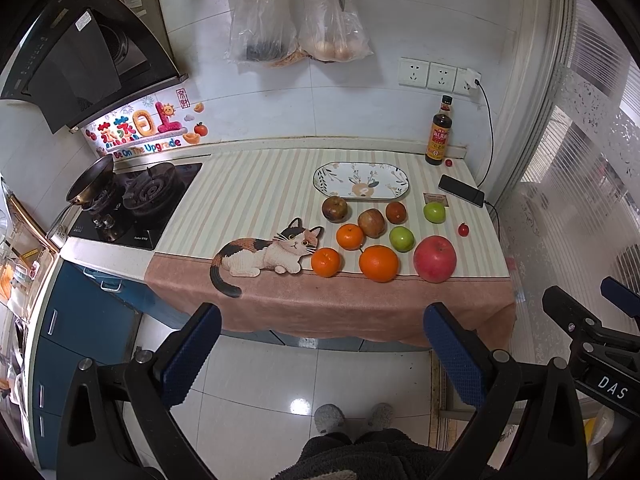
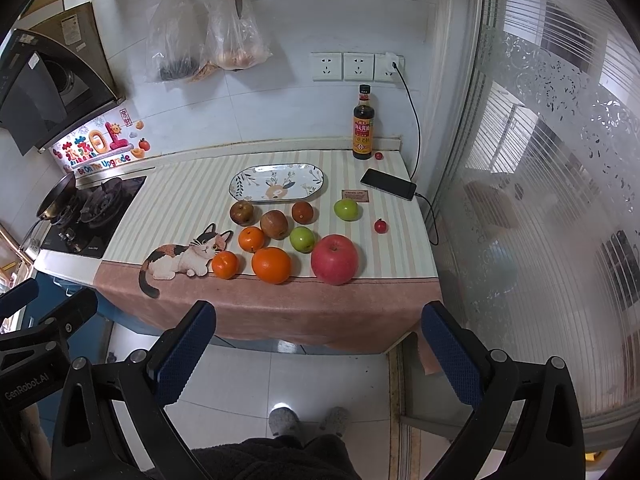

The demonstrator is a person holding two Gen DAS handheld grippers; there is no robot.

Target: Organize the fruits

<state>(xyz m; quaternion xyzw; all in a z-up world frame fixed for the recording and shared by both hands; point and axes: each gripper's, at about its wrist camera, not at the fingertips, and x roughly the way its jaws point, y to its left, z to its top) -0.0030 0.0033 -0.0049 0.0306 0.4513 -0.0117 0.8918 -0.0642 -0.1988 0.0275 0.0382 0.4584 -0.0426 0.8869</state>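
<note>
We hold the left gripper (image 1: 322, 354) and right gripper (image 2: 318, 352) back from the counter, both spread wide with nothing between the jaws. The fruits (image 2: 272, 265) sit clustered on the striped cloth (image 2: 188, 204), just in front of the oval plate (image 2: 276, 185), which holds no fruit.

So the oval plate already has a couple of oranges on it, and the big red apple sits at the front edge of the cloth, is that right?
Not quite. The oval plate has no fruit on it; the right wrist view shows all three oranges, such as the largest one, lying on the striped cloth in front of it. The big red apple does sit at the front edge.
</note>
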